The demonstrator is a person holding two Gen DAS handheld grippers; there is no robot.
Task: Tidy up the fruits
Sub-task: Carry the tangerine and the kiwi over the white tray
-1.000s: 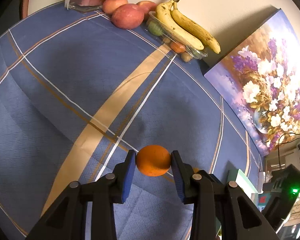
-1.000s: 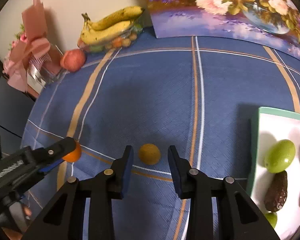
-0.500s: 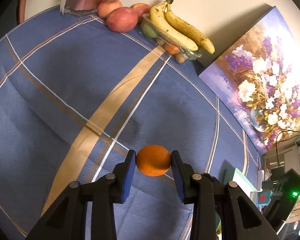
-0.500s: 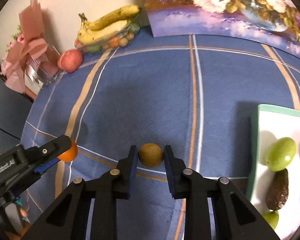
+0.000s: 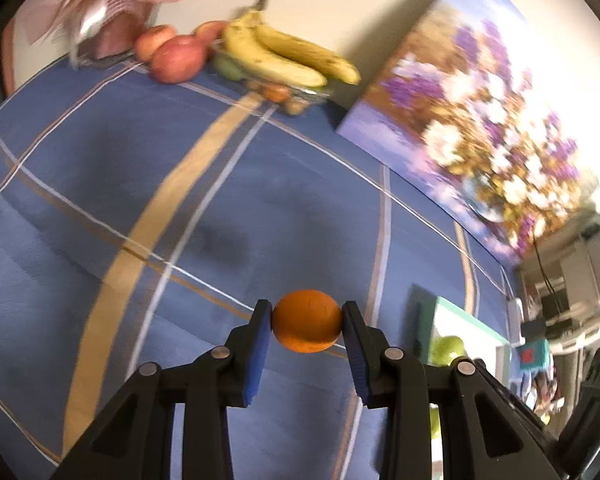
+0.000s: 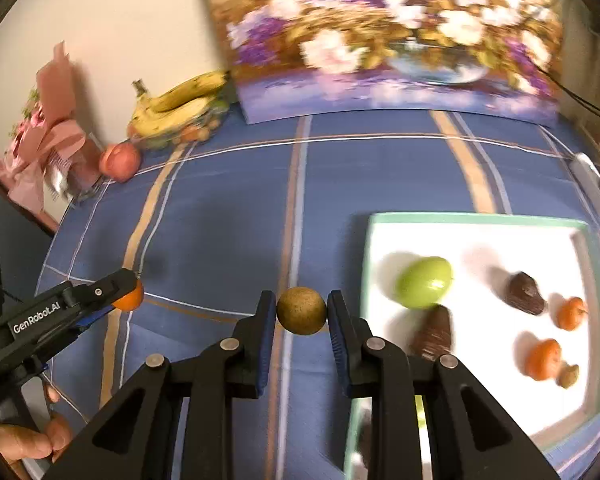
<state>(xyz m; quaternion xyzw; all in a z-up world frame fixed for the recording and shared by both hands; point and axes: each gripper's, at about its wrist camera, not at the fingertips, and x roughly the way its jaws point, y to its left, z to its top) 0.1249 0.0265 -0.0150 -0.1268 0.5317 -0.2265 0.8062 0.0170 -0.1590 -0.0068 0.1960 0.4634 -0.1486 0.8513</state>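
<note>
Orange [image 5: 307, 321]: round, smooth, bright; lower centre of the left wrist view, clamped between the left gripper's [image 5: 306, 326] blue pads.
Brown fruit [image 6: 301, 310]: round, dull tan, speckled; lower centre of the right wrist view, pinched by the right gripper [image 6: 302, 314].
Tray [image 6: 476, 218]: white, green-rimmed, lower right; holds a green fruit [image 6: 423, 282], two dark brown fruits, small orange ones.
Clear box [image 5: 300, 94]: upper centre, bananas [image 5: 287, 56] on top.

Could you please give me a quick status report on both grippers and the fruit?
Left gripper shut on orange. Right gripper shut on brown round fruit. White tray to the right, partly filled. Nothing visible blocking the way to it.
</note>
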